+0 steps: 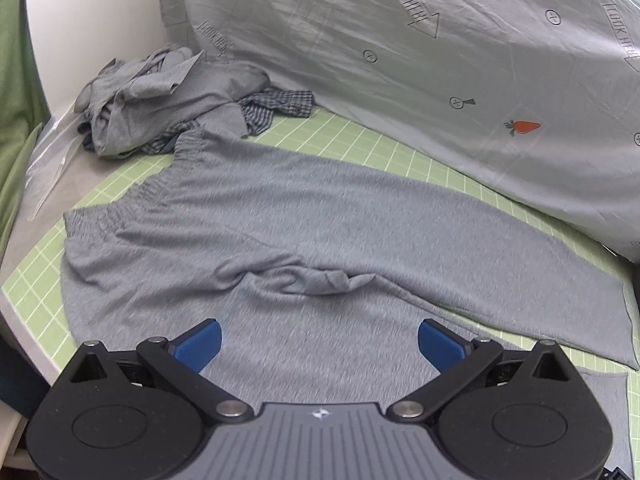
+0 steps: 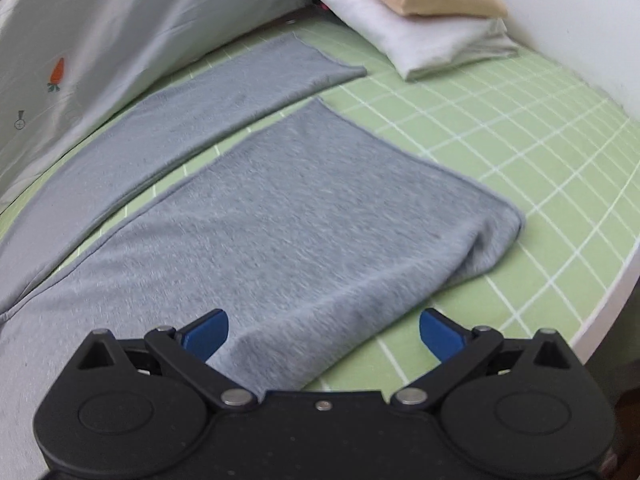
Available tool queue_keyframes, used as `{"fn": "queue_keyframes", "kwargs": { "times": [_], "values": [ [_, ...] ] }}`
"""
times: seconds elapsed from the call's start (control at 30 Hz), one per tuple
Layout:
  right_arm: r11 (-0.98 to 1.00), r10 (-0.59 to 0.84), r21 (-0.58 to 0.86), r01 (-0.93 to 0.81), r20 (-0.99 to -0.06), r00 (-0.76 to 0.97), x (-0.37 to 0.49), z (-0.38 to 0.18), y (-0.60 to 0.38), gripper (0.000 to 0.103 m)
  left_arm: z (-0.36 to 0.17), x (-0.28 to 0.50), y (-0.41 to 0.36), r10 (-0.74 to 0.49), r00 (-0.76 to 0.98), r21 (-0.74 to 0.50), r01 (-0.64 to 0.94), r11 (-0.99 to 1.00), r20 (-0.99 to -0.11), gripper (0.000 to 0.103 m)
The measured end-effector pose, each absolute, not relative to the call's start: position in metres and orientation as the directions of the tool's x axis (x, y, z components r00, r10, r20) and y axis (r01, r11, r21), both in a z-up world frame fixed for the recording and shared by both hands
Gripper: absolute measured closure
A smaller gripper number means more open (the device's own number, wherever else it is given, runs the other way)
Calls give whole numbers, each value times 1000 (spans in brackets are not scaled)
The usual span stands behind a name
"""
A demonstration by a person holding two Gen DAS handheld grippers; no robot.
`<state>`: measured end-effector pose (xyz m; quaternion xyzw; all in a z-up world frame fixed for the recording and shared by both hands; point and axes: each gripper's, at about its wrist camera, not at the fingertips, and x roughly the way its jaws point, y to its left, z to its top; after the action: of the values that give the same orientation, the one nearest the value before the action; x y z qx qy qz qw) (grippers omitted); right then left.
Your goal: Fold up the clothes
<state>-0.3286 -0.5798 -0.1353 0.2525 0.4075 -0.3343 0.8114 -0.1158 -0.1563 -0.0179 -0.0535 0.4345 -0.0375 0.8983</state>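
Observation:
Grey trousers (image 1: 320,216) lie spread flat on the green grid mat (image 1: 360,140), elastic waistband at the left, a wrinkle at the crotch. My left gripper (image 1: 319,340) is open and empty just above the near leg by the crotch. In the right wrist view both legs (image 2: 304,216) run away from me, the far one along the sheet. My right gripper (image 2: 324,332) is open and empty above the near leg's lower edge, close to the hem.
A heap of unfolded grey and checked clothes (image 1: 172,96) sits at the back left. A grey carrot-print sheet (image 1: 440,60) rises behind the mat. Folded white and beige items (image 2: 416,12) are stacked at the far right. The mat's rounded edge (image 2: 600,312) is near right.

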Motion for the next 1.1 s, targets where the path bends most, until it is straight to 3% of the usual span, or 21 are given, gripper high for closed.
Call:
{"fn": "queue_keyframes", "kwargs": {
  "times": [0.1,0.27,0.83,1.1],
  "values": [
    [604,-343,137,785,-844,412,-335,-142,-583,1,-20,-118,-151,-105,612,-122,14,992,-784,0],
    [628,-393,1,778,-862,319,-316,-147,-571,1,-23,-120,-134,-99,605,-134,-13,991,-790,0],
    [509,-396,5,861,-886,239,-297,-145,-571,0,-77,-46,38,10,507,-172,-311,935,-862,0],
    [441,-429,5,897,-877,216,-291,-145,-567,0,-114,6,110,78,468,-91,-327,941,-880,0]
  ]
}}
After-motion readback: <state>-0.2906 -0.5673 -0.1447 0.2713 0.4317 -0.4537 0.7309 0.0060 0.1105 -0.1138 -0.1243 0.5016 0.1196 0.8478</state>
